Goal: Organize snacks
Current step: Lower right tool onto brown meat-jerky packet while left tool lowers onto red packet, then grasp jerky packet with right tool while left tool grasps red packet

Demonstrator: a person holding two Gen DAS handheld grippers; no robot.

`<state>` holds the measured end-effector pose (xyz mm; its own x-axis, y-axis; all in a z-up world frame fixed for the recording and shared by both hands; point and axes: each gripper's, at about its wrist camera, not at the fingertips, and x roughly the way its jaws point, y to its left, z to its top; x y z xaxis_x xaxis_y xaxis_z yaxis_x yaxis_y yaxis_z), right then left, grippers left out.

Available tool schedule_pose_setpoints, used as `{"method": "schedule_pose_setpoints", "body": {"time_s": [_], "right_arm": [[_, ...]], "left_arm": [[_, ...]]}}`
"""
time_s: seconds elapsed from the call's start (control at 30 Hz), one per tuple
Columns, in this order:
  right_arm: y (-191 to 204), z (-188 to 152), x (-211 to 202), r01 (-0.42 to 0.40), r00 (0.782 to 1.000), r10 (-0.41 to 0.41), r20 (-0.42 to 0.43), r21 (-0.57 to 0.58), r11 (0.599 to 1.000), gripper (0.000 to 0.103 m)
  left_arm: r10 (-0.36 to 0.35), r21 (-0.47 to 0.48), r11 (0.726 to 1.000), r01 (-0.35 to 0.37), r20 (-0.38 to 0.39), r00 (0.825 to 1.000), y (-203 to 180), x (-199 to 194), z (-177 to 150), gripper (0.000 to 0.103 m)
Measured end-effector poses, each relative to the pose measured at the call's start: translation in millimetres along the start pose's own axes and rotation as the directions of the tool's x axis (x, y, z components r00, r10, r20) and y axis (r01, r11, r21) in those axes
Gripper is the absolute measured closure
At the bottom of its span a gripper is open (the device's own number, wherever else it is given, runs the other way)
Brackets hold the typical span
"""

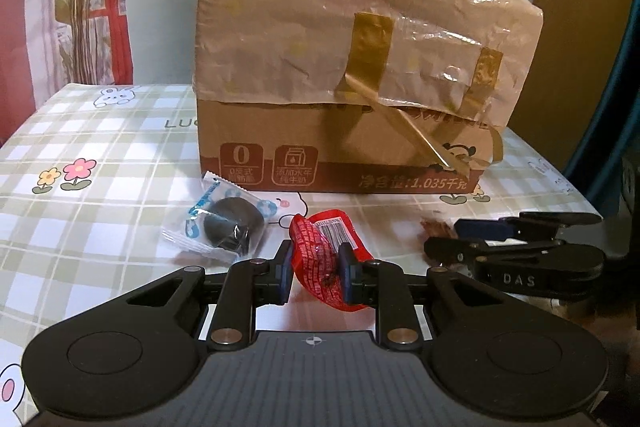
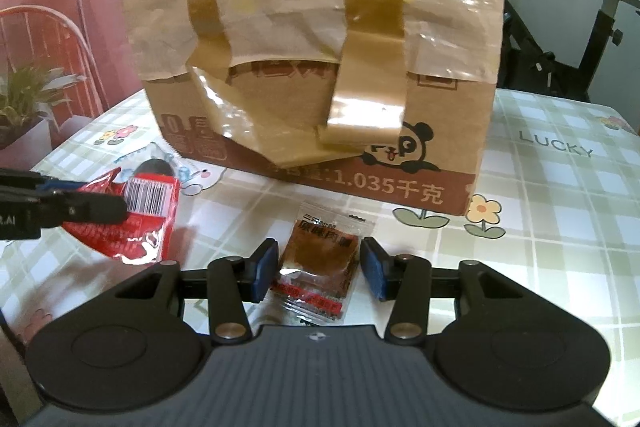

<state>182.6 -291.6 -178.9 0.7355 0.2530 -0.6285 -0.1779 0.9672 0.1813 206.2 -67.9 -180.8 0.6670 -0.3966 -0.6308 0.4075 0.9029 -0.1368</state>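
Table: checked cloth [image 1: 100, 155] w/ flowers & bunnies, "LUCKY" print, everything sits on it.
Box: big cardboard box [image 1: 320, 151] at back centre, upper part wrapped in crinkly plastic, brown tape strips, panda print on front.
L gripper: left gripper [image 1: 313, 269] low over cloth, jaws narrowed right down, pads pinching the red snack packet [image 1: 320, 247]; packet crumpled, barcode end sticking up past the pads.
R gripper: right gripper [image 2: 317, 269] in front of box, jaws partly open; brown jerky packet [image 2: 320, 259] lies flat btwn the pads, small gaps each side, so no squeeze that I can see.
Choc snack: clear blue-print wrapper w/ dark round cake [image 1: 228, 223], on cloth just left of red packet, near box front, untouched.
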Motion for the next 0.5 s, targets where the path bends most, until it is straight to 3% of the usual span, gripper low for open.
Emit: {"method": "schedule_pose_setpoints", "body": {"time_s": [0.3,0.5], "right_arm": [[15,-5,-23,-0.077,0.997,0.077,0.013,-0.026,0.997,0.055],[37,3,-38,-0.129,0.990,0.135,0.048,-0.116,0.985,0.056]], "left_arm": [[-0.011,-0.022,1.000,0.011,0.026,1.000,2,-11,1,0.079],[-0.004,-0.038,0.999,0.007,0.085,0.996,6,-30,10,0.079]]}}
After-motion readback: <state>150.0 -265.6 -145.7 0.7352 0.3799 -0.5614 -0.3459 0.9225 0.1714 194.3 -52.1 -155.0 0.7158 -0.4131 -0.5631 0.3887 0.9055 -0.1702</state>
